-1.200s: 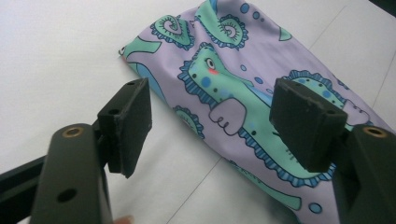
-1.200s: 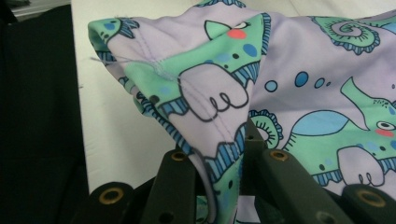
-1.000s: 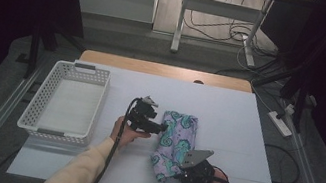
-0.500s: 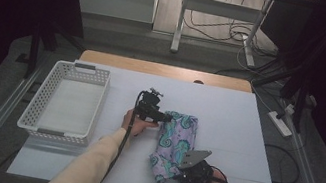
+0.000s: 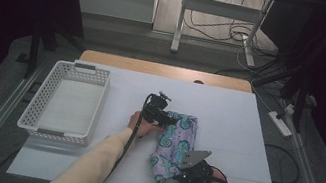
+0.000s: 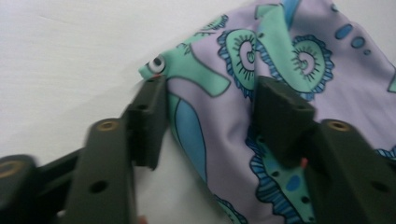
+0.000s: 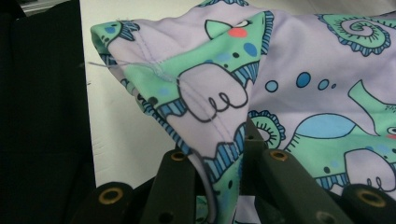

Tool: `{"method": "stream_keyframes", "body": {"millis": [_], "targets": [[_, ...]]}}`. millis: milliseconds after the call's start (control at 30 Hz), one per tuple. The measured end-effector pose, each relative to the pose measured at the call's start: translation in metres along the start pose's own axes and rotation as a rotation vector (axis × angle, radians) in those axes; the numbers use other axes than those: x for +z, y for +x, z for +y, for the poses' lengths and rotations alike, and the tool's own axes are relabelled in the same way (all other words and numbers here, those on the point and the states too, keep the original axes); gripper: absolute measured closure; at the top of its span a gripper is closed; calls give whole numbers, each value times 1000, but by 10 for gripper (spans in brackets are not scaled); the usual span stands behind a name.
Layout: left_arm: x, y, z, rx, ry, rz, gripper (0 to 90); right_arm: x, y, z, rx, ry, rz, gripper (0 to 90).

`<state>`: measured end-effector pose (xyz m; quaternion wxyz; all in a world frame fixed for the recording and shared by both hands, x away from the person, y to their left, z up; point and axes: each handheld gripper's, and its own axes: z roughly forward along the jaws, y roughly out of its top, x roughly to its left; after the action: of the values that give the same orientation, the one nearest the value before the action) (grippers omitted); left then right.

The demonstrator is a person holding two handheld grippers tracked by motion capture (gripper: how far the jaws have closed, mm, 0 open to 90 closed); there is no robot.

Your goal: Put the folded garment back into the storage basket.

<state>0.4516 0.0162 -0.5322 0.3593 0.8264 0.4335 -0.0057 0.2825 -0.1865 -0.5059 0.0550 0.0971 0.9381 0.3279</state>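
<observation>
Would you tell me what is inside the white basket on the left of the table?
The white basket appears empty: its pale floor shows, with nothing lying on it. The near wall hides a thin strip of that floor.

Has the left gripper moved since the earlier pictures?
Yes. The left gripper went away from the white plastic basket, farther up the table, onto the purple patterned cloth; its jaws have just been closing around a fold.

Smooth printed cloth (image 5: pixel 177 139), matt tabletop (image 5: pixel 237 120)

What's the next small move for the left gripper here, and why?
Probably finish closing the left gripper on the patterned cloth: its jaws have just been closing and straddle a fold, pads not yet pressing. The right gripper already pinches the near corner.
</observation>
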Motion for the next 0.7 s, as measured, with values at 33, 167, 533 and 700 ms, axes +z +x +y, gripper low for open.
{"method": "stream_keyframes", "body": {"millis": [33, 167, 533, 700], "targets": [[0, 0, 0, 3, 3, -12, 505, 0, 0, 0, -1, 1, -1, 804], [1, 2, -2, -6, 6, -62, 652, 0, 0, 0, -3, 0, -1, 804], [-8, 5, 1, -4, -46, -96, 798, -2, -1, 0, -1, -10, -12, 804], [-20, 8, 7, -24, -95, -124, 805, -4, -2, 0, 4, -33, -29, 804]]}}
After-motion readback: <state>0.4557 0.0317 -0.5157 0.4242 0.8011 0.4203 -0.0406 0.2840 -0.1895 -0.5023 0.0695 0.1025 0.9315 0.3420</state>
